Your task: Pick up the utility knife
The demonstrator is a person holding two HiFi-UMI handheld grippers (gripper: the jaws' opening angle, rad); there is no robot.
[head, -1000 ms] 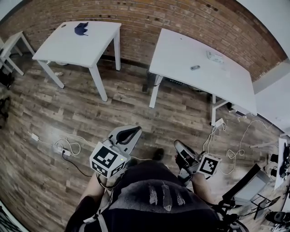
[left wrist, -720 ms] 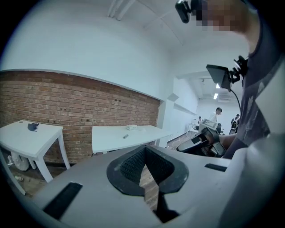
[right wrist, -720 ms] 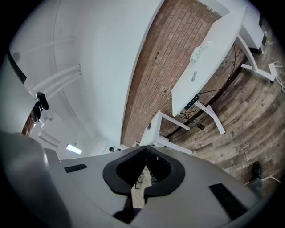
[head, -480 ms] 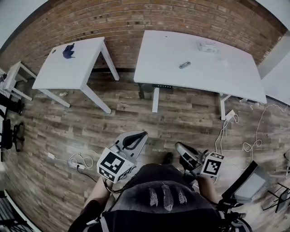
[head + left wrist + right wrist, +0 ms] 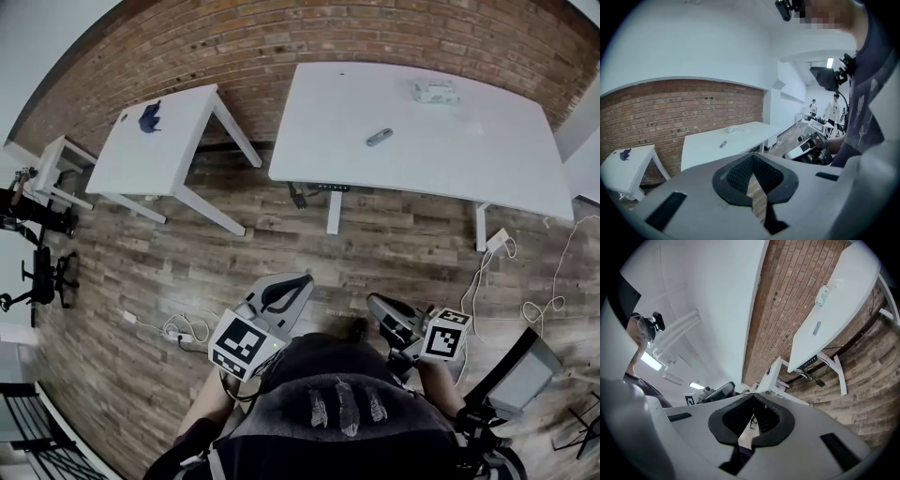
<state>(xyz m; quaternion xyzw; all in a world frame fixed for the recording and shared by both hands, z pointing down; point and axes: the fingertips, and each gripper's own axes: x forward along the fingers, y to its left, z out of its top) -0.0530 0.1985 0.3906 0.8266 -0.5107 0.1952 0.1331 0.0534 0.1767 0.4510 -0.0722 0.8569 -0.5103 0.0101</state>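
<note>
The utility knife is a small grey bar lying on the large white table by the brick wall; it also shows as a speck in the left gripper view and the right gripper view. My left gripper is held in front of the person's body, far from the table, jaws shut and empty. My right gripper is beside it, shut and empty too. Both are well short of the knife, over the wooden floor.
A smaller white table with a dark blue object stands to the left. A pale flat item lies at the large table's far side. Cables and a power strip trail on the floor; a stand and gear sit at right.
The person has walked toward the large table, which now sits more centred and closer in the head view. Both grippers stay shut and held in front of the body.
</note>
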